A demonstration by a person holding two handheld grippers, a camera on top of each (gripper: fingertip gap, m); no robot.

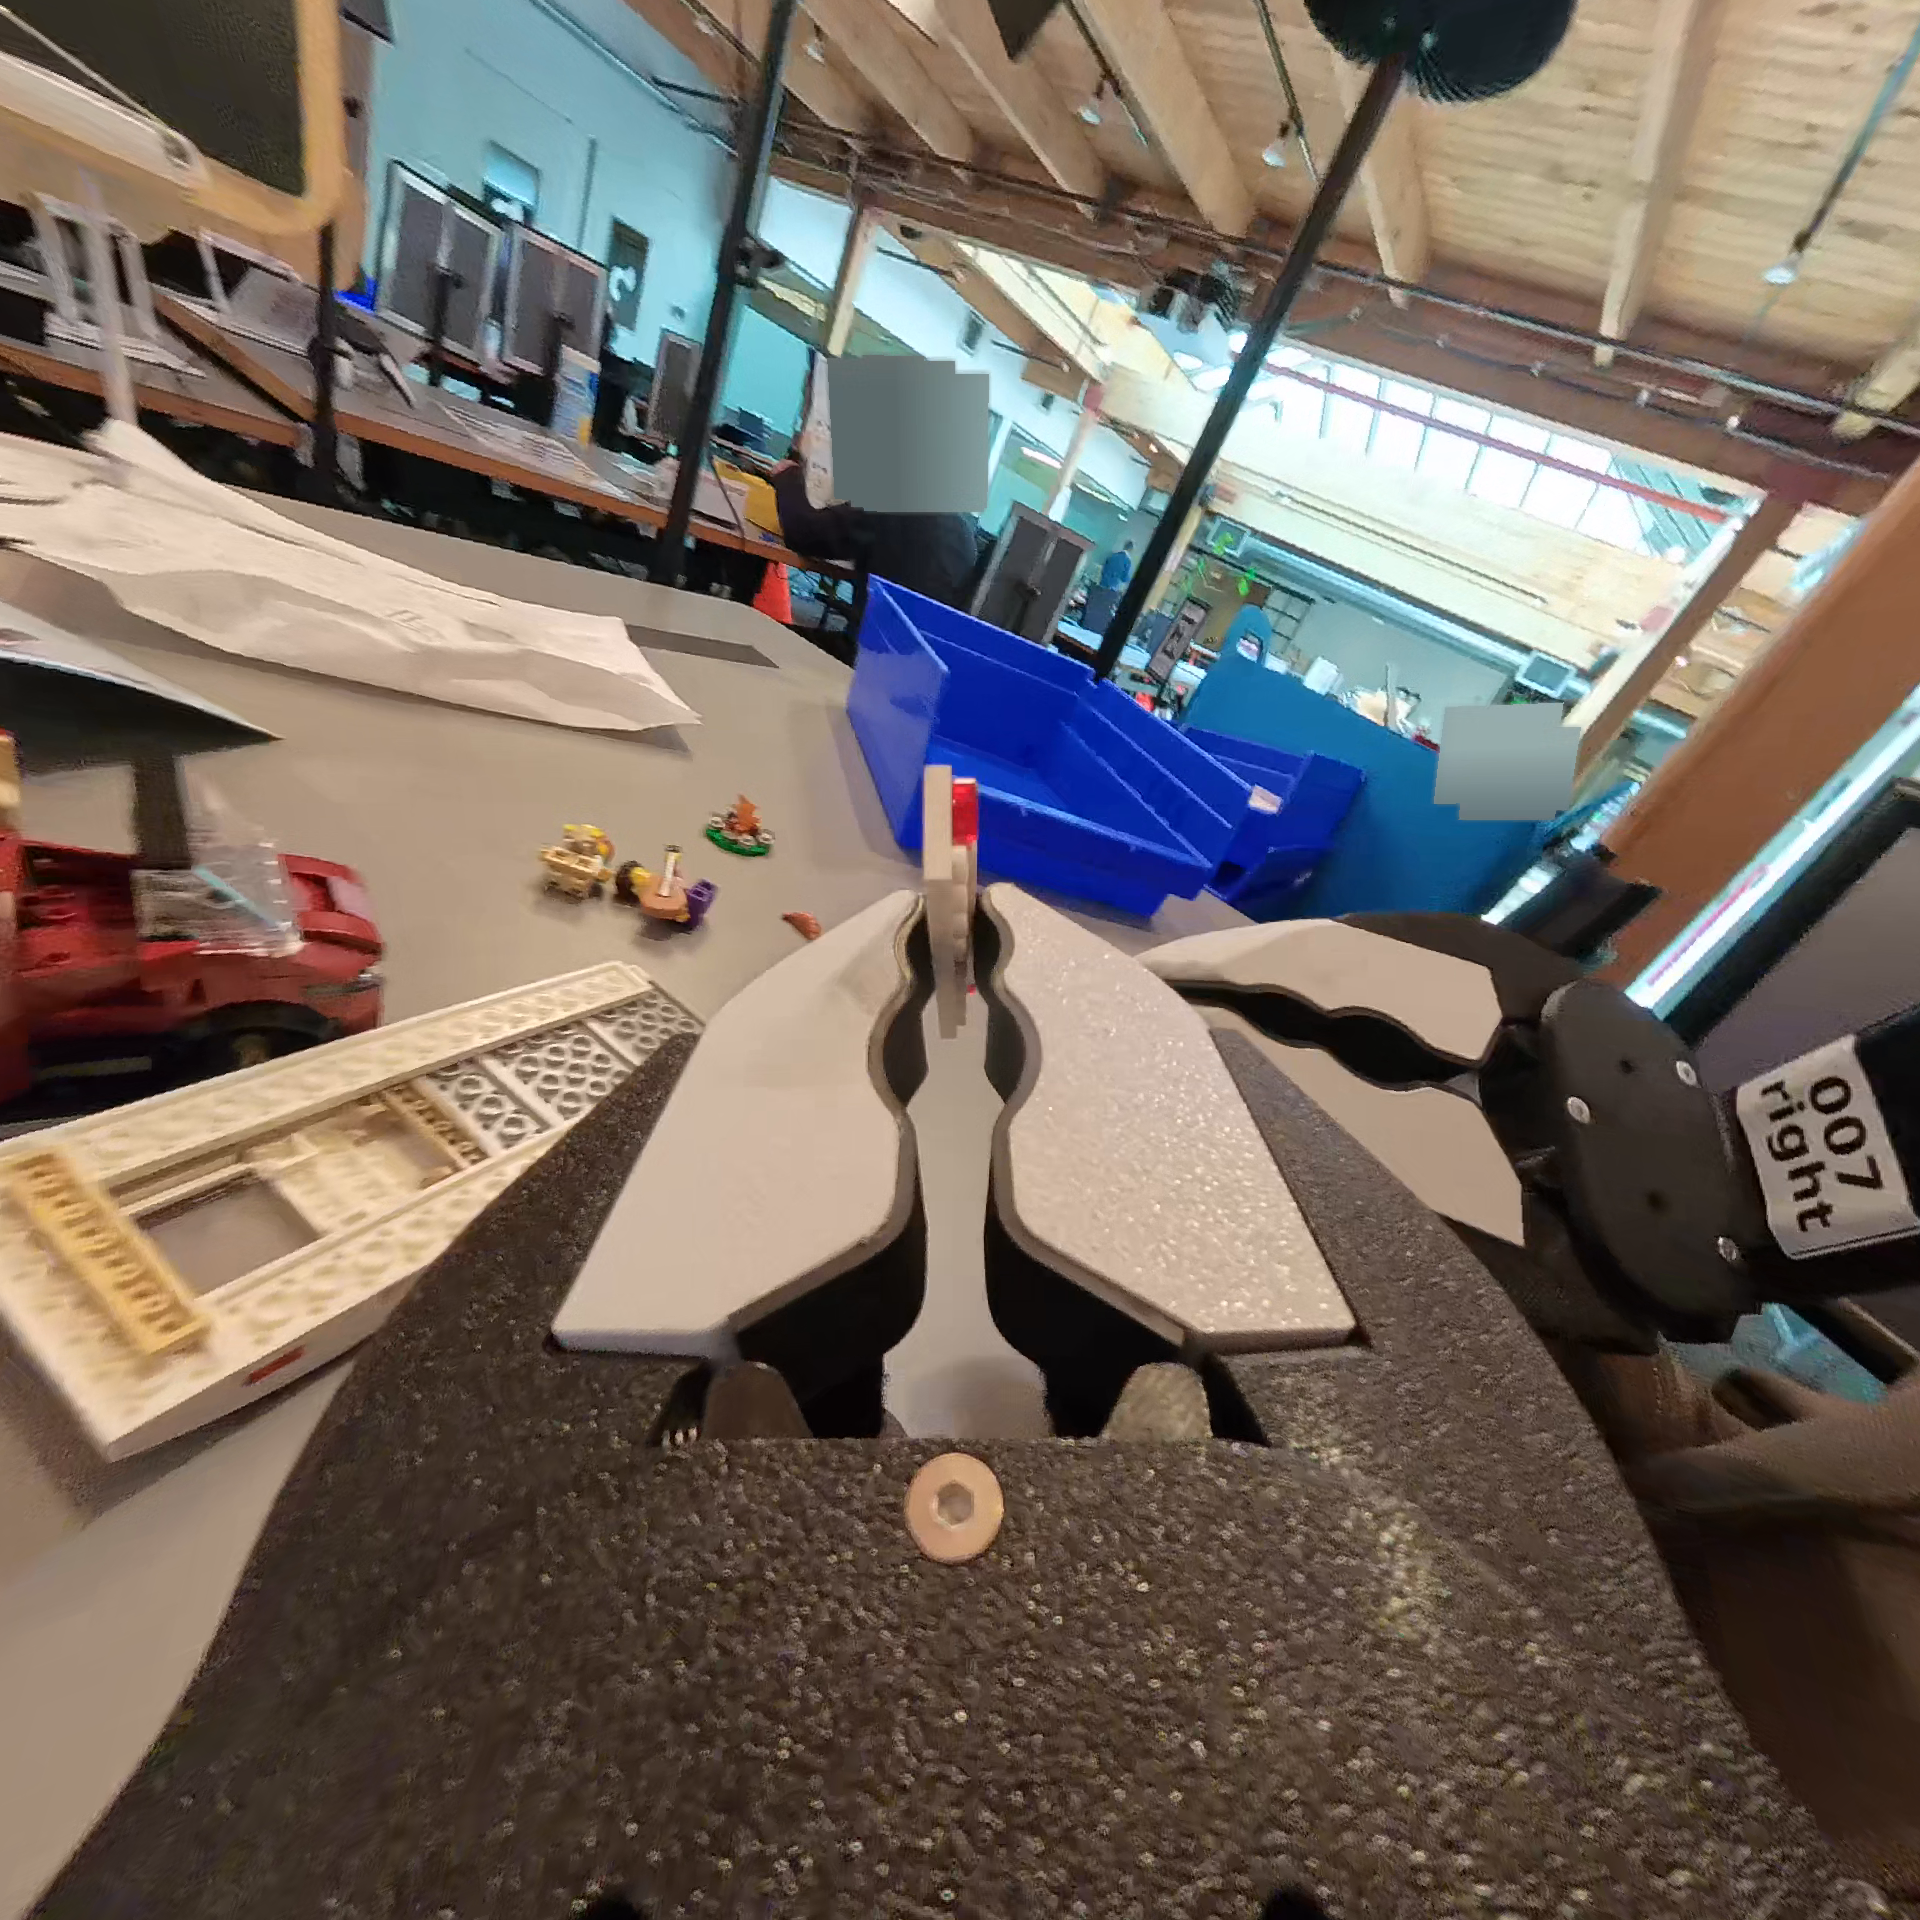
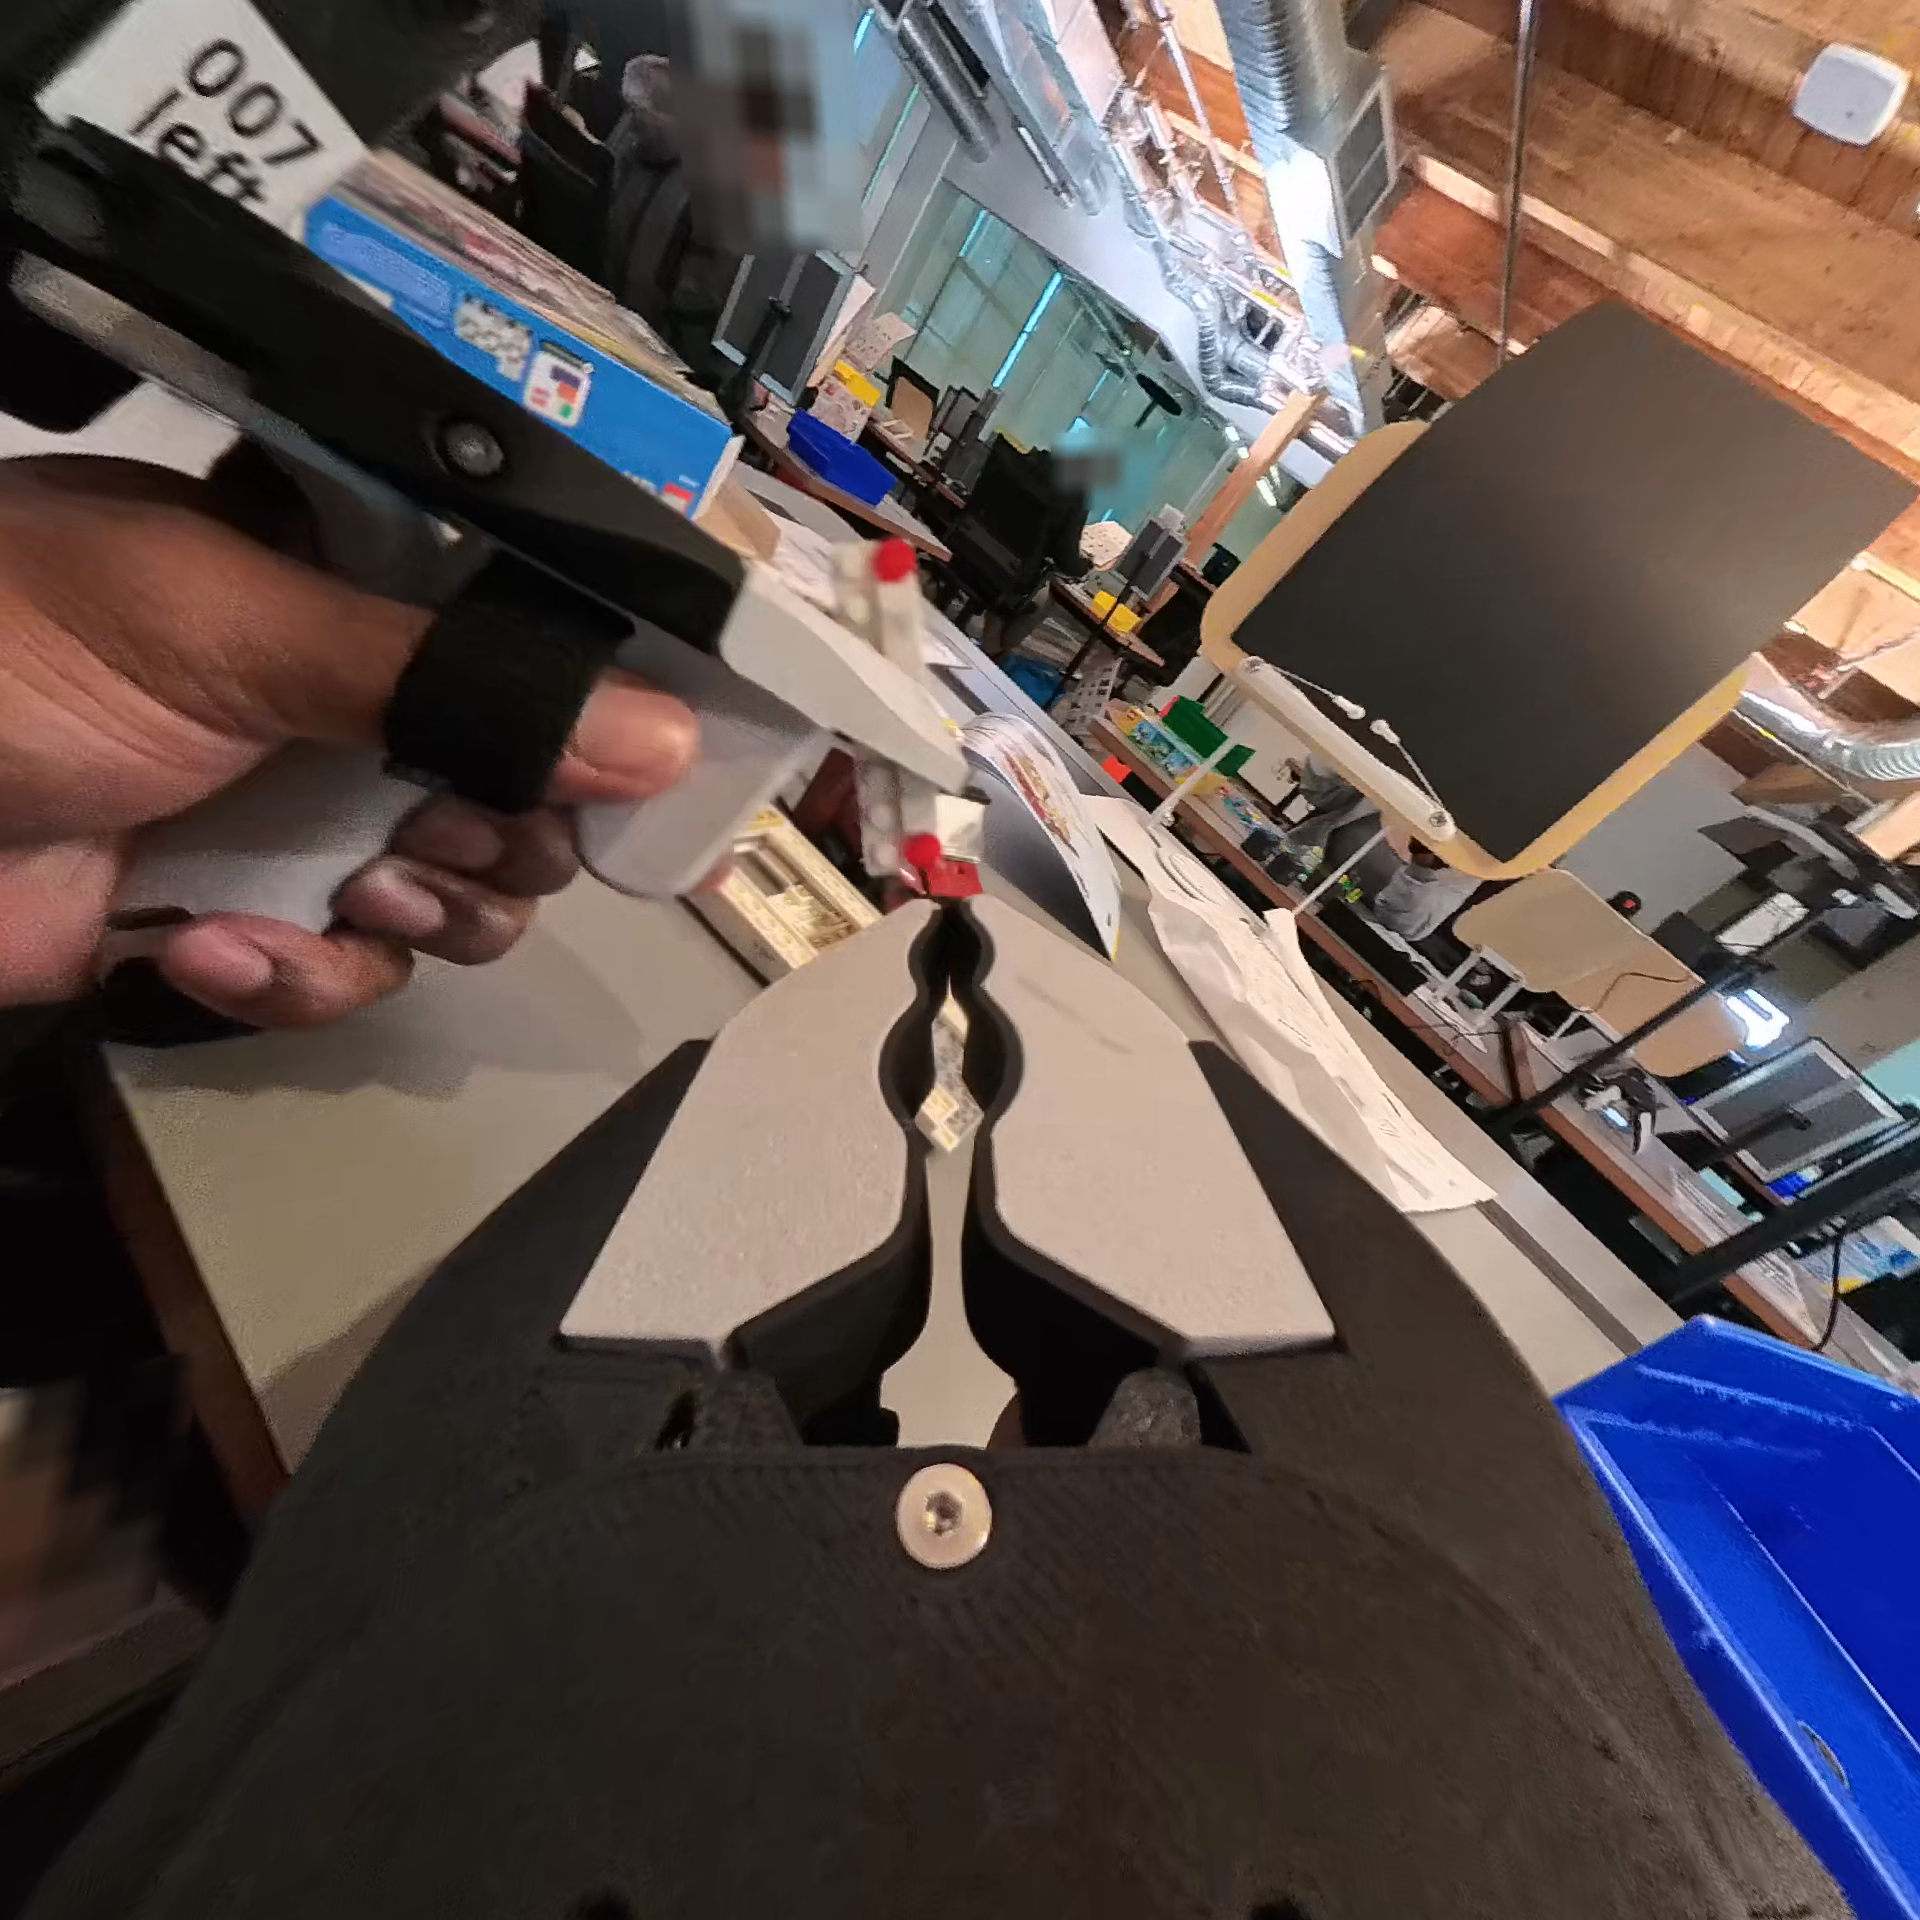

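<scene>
My left gripper (image 1: 951, 920) is shut on a thin grey toy-brick plate (image 1: 940, 831) that stands upright between its fingertips, with a small red piece (image 1: 964, 810) on its right face. In the right wrist view a bare hand (image 2: 208, 727) holds the left gripper (image 2: 914, 758), and the grey plate (image 2: 883, 821) carries red round studs at both ends. A small red brick (image 2: 954, 881) sits at its lower end. My right gripper (image 2: 951, 920) has its tips together just under that red brick. It also shows shut at the right of the left wrist view (image 1: 1174, 987).
Blue bins (image 1: 1039, 769) stand at the grey table's far edge; one is near right (image 2: 1766, 1507). A white paper bag (image 1: 364, 613), a red toy car (image 1: 187, 956), a white and tan brick-built panel (image 1: 312, 1122) and small figures (image 1: 644, 883) lie left. An open booklet (image 2: 1049, 821) lies ahead.
</scene>
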